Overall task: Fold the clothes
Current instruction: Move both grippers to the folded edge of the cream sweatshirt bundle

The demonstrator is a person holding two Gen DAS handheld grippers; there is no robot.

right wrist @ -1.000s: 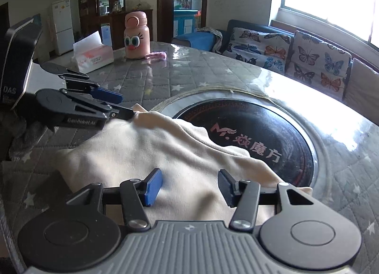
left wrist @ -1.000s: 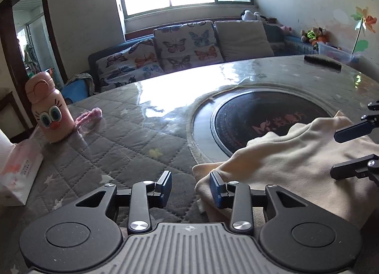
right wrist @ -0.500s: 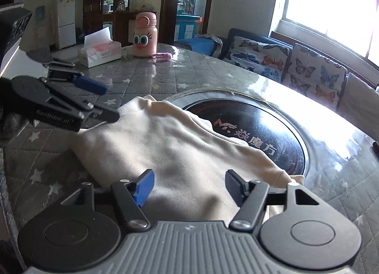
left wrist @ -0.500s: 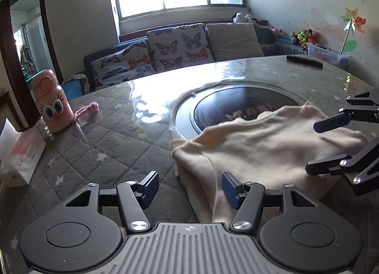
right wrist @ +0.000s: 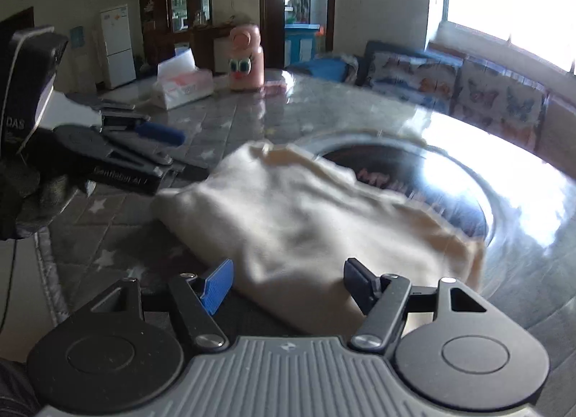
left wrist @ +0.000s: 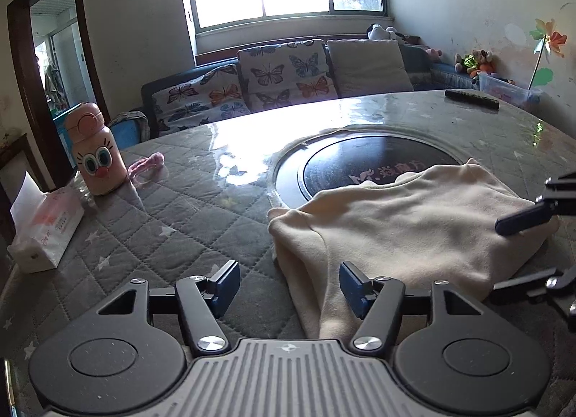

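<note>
I see the left gripper (left wrist: pixel 289 285) with jaws parted, having just been opening, clamping nothing. The right gripper (right wrist: pixel 286 285) likewise. The cream garment (left wrist: pixel 406 229) lies folded on the quilted table (left wrist: pixel 172 222), partly overlapping the dark round inset (left wrist: pixel 374 165).

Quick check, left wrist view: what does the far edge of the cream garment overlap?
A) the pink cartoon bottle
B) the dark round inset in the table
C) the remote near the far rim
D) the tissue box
B: the cream garment has its far edge lying over the near rim of the dark round inset; the tissue box, pink bottle and remote all sit well apart from it.
</note>
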